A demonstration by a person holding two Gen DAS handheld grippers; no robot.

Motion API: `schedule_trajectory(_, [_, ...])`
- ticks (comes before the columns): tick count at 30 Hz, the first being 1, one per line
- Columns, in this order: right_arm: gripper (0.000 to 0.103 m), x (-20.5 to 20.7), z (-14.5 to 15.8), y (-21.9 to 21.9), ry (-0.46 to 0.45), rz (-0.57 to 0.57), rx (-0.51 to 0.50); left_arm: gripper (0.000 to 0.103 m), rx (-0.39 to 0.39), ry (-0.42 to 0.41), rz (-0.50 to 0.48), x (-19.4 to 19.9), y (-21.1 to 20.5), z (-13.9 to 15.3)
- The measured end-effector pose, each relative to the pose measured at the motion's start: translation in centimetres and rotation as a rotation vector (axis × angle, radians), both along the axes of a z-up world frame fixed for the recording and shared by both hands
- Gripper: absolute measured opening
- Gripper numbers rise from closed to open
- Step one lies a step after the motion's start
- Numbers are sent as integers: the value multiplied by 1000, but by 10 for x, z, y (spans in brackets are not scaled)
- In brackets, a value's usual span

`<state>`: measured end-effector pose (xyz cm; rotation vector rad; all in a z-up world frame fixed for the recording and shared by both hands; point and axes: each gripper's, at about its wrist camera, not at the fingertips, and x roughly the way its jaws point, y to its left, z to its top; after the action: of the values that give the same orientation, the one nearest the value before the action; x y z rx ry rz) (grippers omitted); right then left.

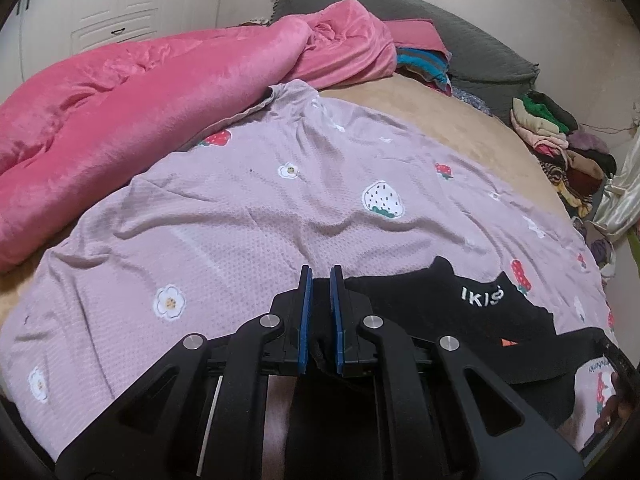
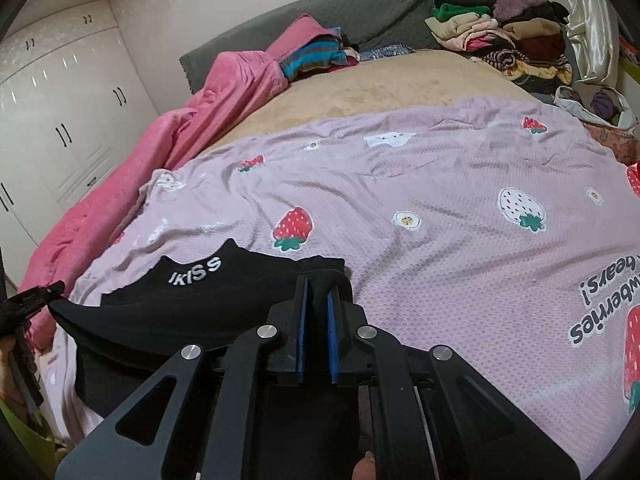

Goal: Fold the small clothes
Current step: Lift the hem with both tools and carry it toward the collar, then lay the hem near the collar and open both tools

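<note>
A small black garment [image 1: 460, 312] with white "IKISS" lettering lies near the front edge of the bed on a lilac strawberry-print sheet [image 1: 260, 220]. My left gripper [image 1: 320, 276] is shut on the garment's left edge, with black cloth between its blue pads. In the right wrist view the same garment [image 2: 192, 300] stretches to the left, and my right gripper [image 2: 317, 286] is shut on its right edge. The garment is held taut between both grippers, a little above the sheet [image 2: 460, 220]. The left gripper also shows at the far left of the right wrist view [image 2: 28, 304].
A pink blanket [image 1: 140, 100] is bunched along the left of the bed. A grey headboard cushion [image 2: 320, 16] stands at the back. Piles of folded clothes [image 2: 500, 36] sit at the back right, striped clothes [image 2: 316, 56] at the back. White wardrobes [image 2: 60, 112] stand on the left.
</note>
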<state>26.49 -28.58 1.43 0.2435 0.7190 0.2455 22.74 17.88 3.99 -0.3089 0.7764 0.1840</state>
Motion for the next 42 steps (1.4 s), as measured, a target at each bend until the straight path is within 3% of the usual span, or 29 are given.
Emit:
schedule_trajectory(4, [15, 2, -7, 6, 10, 1, -28, 4, 21, -20, 0, -4, -1, 2])
schedule_trajectory(6, [32, 0, -8, 6, -2, -16, -51, 4, 22, -26, 1, -7, 1, 2])
schedule_trajectory(14, [38, -23, -5, 2, -49, -22, -80, 18, 36, -63, -30, -32, -8, 5])
schedule_trajectory(20, [41, -53, 6, 13, -107, 47, -125, 42, 75, -69, -108, -53, -36, 5])
schedule_trajectory(22, [41, -60, 8, 18, -113, 77, -130, 57, 79, -67, -134, -58, -44, 5])
schedule_trajectory(24, [41, -64, 9, 24, -118, 101, -135, 63, 94, -57, -164, -63, -55, 1])
schedule_trajectory(29, [40, -73, 6, 43, -111, 171, -151, 62, 132, -14, -210, -69, -74, -13])
schedule_trajectory(30, [36, -75, 4, 49, -108, 190, -159, 56, 132, -3, -216, -69, -76, -18])
schedule_trajectory(31, [32, -76, 2, 55, -104, 206, -166, 40, 134, 9, -221, -69, -78, -23])
schedule_trajectory(33, [23, -77, -2, 63, -91, 233, -175, 22, 146, 48, -226, -66, -81, -36])
schedule_trajectory(34, [22, -76, -5, 69, -81, 250, -182, 18, 147, 67, -229, -64, -82, -42])
schedule_trajectory(42, [22, -52, -42, 95, 37, 271, -297, 18, 212, 137, -213, -43, -81, -69])
